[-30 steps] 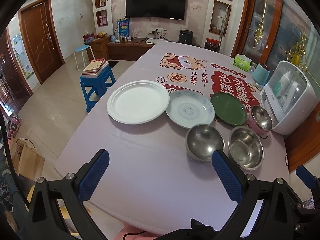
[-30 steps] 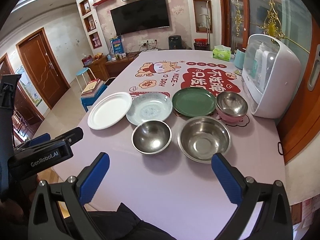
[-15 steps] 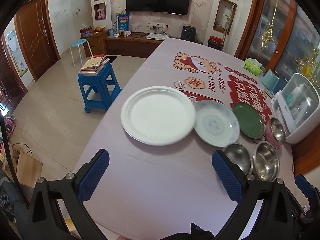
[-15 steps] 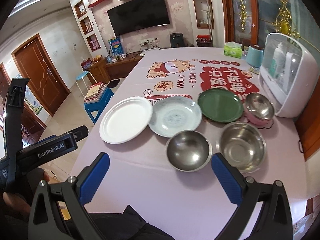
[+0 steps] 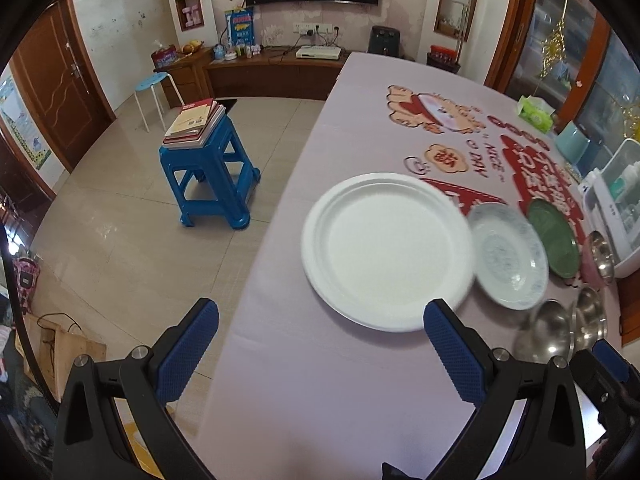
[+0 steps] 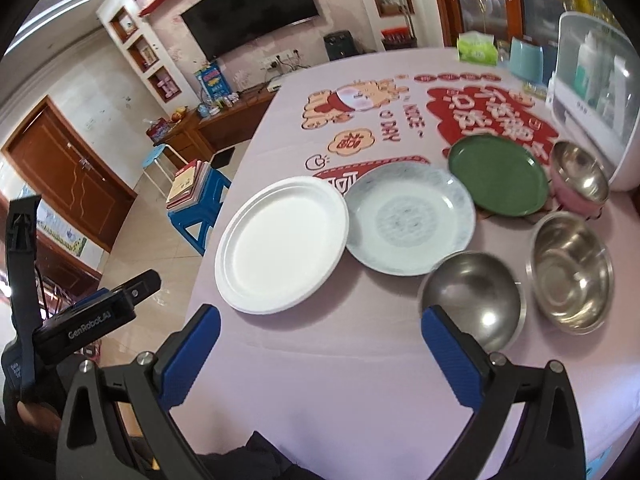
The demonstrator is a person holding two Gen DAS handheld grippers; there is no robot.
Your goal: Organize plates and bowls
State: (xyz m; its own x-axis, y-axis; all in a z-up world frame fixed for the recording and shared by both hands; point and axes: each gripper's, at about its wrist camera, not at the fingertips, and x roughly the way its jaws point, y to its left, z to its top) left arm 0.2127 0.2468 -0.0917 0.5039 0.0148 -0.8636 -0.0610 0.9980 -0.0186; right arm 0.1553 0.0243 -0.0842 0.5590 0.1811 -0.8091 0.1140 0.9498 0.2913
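- Left gripper [image 5: 320, 344]: fingers spread wide apart, holding nothing, above the near left edge of the table [image 5: 340, 400].
- Right gripper [image 6: 320, 344]: fingers likewise apart and empty, above the near table surface.
- Small steel bowl [image 6: 472, 304]: sits just beyond the right gripper's right finger [image 6: 452, 364], upright.
- Large steel bowl [image 6: 572, 272]: just beside the small one, on its right.
- White plate [image 6: 282, 244]: near the table's left edge, flat; its right rim touches or overlaps the patterned plate [image 6: 410, 218].
- Green plate [image 6: 498, 176]: farther right in the same row, close to the patterned plate.
- Pink-sided steel bowl [image 6: 580, 180]: right of the green plate, next to the white cabinet [image 6: 592, 96].
- Blue stool [image 5: 208, 176]: on the floor left of the table, books stacked on it.
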